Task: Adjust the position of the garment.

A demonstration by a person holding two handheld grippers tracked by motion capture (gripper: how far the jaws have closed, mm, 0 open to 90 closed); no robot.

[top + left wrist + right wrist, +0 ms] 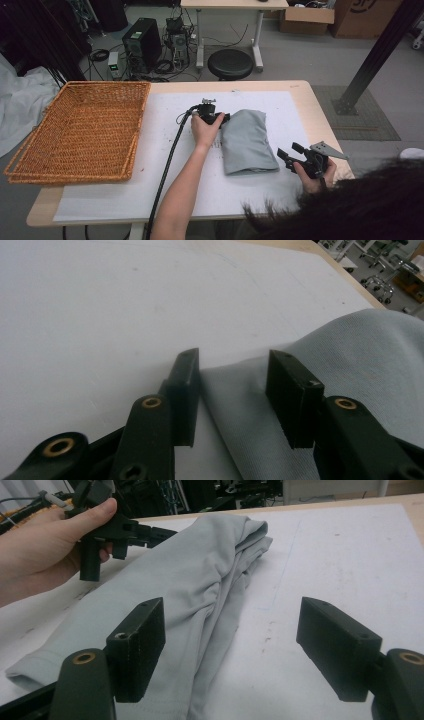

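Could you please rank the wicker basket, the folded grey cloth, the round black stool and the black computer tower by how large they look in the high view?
Largest to smallest:
1. wicker basket
2. folded grey cloth
3. round black stool and black computer tower: they look about alike, and both stand farther from the camera, so I would not rank them.
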